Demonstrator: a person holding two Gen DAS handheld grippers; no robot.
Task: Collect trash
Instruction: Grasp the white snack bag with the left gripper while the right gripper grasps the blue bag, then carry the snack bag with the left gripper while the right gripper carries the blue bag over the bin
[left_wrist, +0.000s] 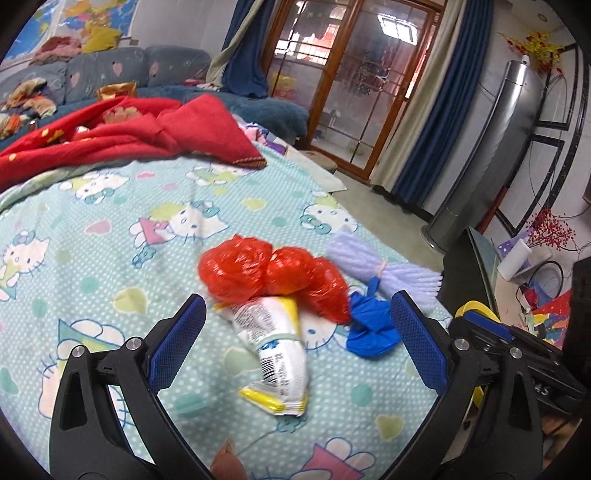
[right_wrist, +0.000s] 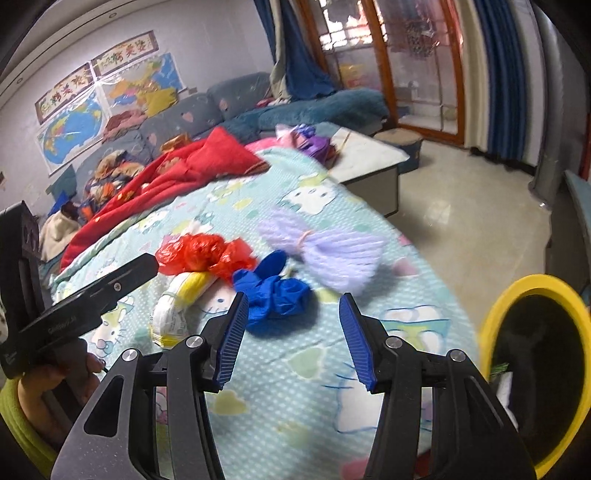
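Note:
Trash lies on the Hello Kitty bedsheet (left_wrist: 92, 236). A white and yellow wrapper (left_wrist: 275, 347) lies between the open fingers of my left gripper (left_wrist: 295, 310). Behind it are a crumpled red plastic bag (left_wrist: 269, 273), a crumpled blue bag (left_wrist: 369, 325) and a lilac foam net (left_wrist: 380, 266). In the right wrist view my right gripper (right_wrist: 291, 306) is open and empty, just short of the blue bag (right_wrist: 275, 295), with the red bag (right_wrist: 203, 254), the wrapper (right_wrist: 177, 302) and the foam net (right_wrist: 325, 251) around it. A yellow-rimmed black bin (right_wrist: 491, 325) stands at the right.
A red blanket (left_wrist: 122, 136) lies across the far side of the bed. A sofa with clothes (left_wrist: 110, 70) stands behind. The bed's edge and bare floor (right_wrist: 461, 206) are to the right. A low table with clutter (left_wrist: 517, 266) and a tall grey air conditioner (left_wrist: 491, 147) stand right.

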